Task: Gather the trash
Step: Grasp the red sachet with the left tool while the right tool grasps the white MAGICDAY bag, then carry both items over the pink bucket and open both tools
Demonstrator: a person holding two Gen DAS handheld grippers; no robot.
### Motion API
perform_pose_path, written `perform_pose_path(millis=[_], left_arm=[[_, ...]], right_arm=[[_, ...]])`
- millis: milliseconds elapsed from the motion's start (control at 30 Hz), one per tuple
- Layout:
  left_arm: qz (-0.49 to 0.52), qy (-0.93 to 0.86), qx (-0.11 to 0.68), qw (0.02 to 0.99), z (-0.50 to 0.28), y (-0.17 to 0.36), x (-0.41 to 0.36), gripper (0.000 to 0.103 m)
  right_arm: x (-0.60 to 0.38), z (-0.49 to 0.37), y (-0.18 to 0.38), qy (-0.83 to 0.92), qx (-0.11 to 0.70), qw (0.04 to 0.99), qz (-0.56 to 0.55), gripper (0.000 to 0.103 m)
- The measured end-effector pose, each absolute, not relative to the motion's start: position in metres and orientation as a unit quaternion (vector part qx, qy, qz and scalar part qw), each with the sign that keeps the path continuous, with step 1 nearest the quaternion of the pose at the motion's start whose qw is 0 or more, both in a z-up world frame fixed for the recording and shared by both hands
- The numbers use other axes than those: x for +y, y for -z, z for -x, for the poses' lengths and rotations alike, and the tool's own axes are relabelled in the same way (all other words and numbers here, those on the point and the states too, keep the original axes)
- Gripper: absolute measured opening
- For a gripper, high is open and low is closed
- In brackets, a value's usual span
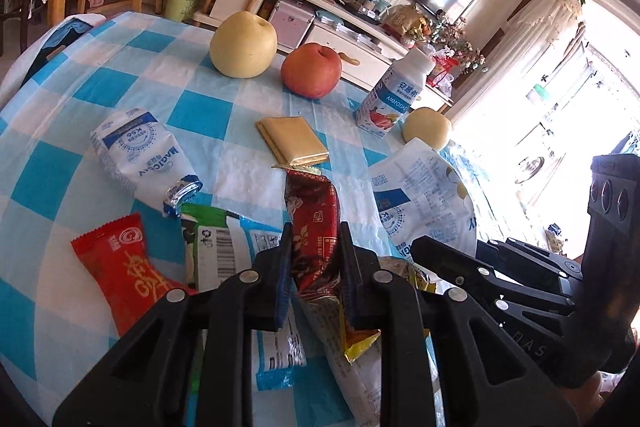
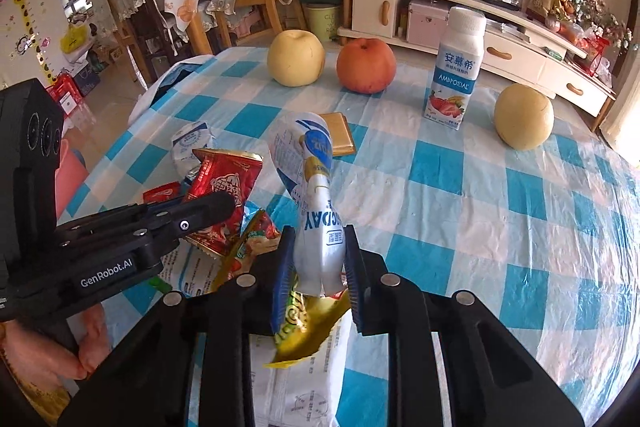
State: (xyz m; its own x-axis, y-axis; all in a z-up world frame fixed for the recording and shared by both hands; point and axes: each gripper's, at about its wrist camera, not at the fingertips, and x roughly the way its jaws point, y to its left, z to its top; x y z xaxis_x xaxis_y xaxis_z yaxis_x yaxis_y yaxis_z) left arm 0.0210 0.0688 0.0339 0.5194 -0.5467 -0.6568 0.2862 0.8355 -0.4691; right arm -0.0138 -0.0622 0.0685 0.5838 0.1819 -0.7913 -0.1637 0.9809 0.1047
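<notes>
- Left wrist view: your left gripper (image 1: 314, 259) pinches the red wrapper (image 1: 314, 223), whose long axis runs straight ahead along the fingers, over the wrapper pile (image 1: 224, 251) on the checked tablecloth (image 1: 80, 163).
- Right wrist view: your right gripper (image 2: 316, 259) clamps the white-blue pouch (image 2: 316, 211), upright above that pile; the left gripper (image 2: 208, 207) sits just to its left, so both loads hang close together.

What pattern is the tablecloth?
Blue-and-white checked plastic tablecloth, clearest in the right wrist view.
</notes>
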Motion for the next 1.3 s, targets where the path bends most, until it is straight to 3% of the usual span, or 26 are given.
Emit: perform_pose_path(millis=[733,1300], left_arm=[[0.203,0.214,0.379,0.877,0.053,-0.058,0.176,0.022],[0.264,0.061,0.283,0.92,0.059,-0.092,0.305,0.022]], right_arm=[[0.001,0.089,-0.088,-0.134,0.403,0.904,-0.051,0.026],[0.139,0.105,-0.102,-0.244,0.409,0.88,-0.004,0.026]])
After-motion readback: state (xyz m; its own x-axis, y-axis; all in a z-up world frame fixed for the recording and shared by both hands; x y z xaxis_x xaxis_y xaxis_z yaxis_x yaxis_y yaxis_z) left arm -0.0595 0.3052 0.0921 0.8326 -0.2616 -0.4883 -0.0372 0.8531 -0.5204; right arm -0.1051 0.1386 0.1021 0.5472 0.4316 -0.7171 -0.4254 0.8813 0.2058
